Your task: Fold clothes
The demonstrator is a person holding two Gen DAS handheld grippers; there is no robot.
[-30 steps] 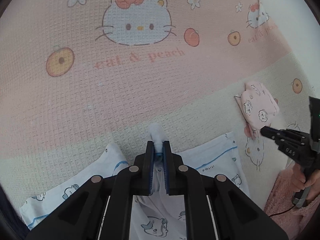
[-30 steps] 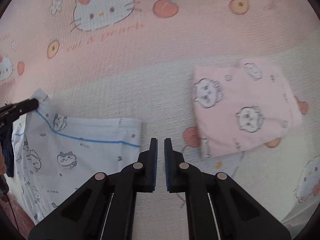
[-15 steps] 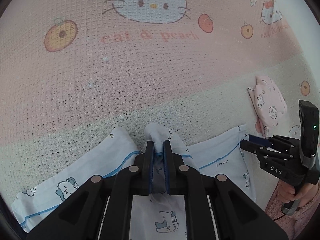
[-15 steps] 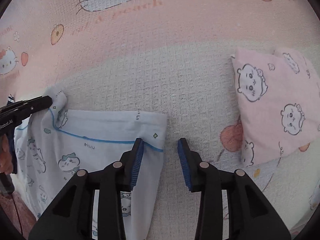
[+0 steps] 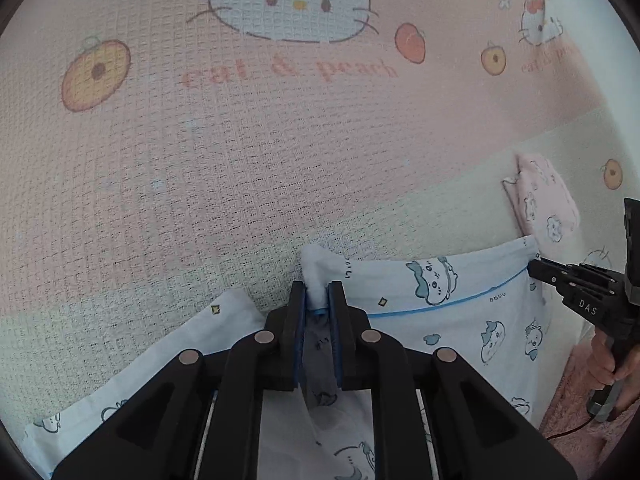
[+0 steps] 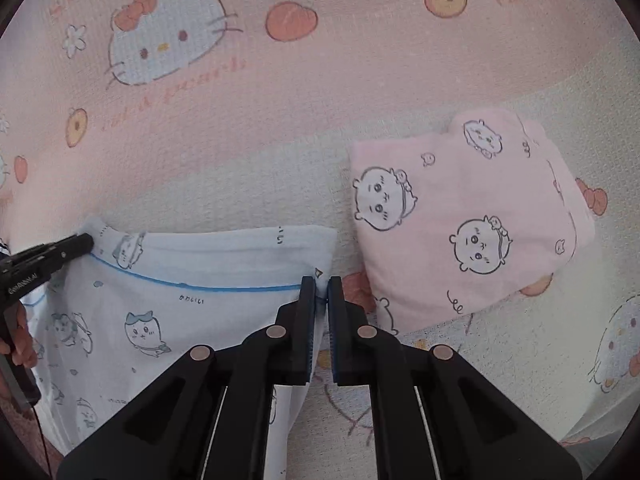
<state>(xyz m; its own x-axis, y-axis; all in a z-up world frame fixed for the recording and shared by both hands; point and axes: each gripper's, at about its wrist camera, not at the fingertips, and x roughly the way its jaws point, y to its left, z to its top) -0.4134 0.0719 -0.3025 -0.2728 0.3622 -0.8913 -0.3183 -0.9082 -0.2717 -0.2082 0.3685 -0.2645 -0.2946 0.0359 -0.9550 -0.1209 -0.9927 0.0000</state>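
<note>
A white garment (image 5: 452,304) with blue cartoon prints and a blue stripe lies on the pink blanket, its far edge doubled over. My left gripper (image 5: 318,300) pinches a bunched fold at that edge's left end. Its jaws are opening slightly, with the fabric still between the pads. From the right wrist the left gripper (image 6: 86,242) shows at the garment (image 6: 180,304)'s left corner. My right gripper (image 6: 318,296) is shut on the garment's right corner. The left wrist shows my right gripper (image 5: 536,268) there too.
A folded pink garment (image 6: 460,220) with cartoon faces lies just right of the white one. The waffle-textured blanket (image 5: 240,160) with cat and peach prints covers the whole surface. A hand (image 5: 608,360) holds the right gripper's handle above a fluffy pink patch (image 5: 572,420).
The right gripper opened, moved left to the white garment's right corner and closed on it. The left gripper sank a little with its fold still pinched.
</note>
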